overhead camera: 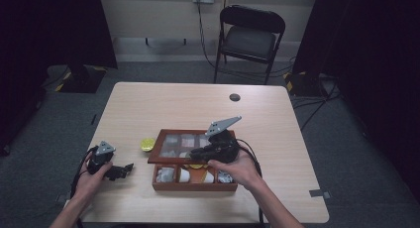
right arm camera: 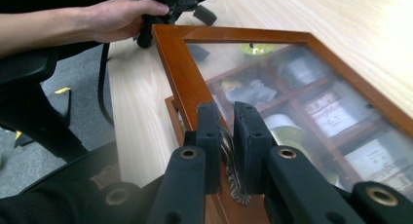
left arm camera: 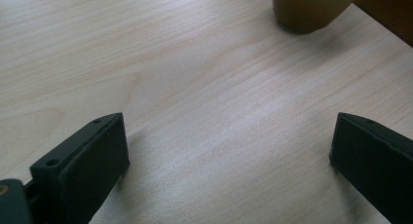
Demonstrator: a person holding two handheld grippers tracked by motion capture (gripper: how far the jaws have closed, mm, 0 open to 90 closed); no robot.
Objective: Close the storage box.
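Brown wooden compartment box (overhead camera: 194, 186) sits at the near middle of the pale wooden table (overhead camera: 148, 104), its glass-paned wooden lid (right arm camera: 187, 78) raised by the right gripper (right arm camera: 228, 124), whose black jaws are clamped on the small metal latch (right arm camera: 231, 177) at the lid's front edge. Left gripper (overhead camera: 130, 167) rests on the table well left of the box with its jaws wide apart on nothing, and a small yellow-topped cup (left arm camera: 311, 7) stands beyond them beside the box.

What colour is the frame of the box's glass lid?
Reddish-brown wood; the wooden-framed glass lid shows best in the right gripper view.
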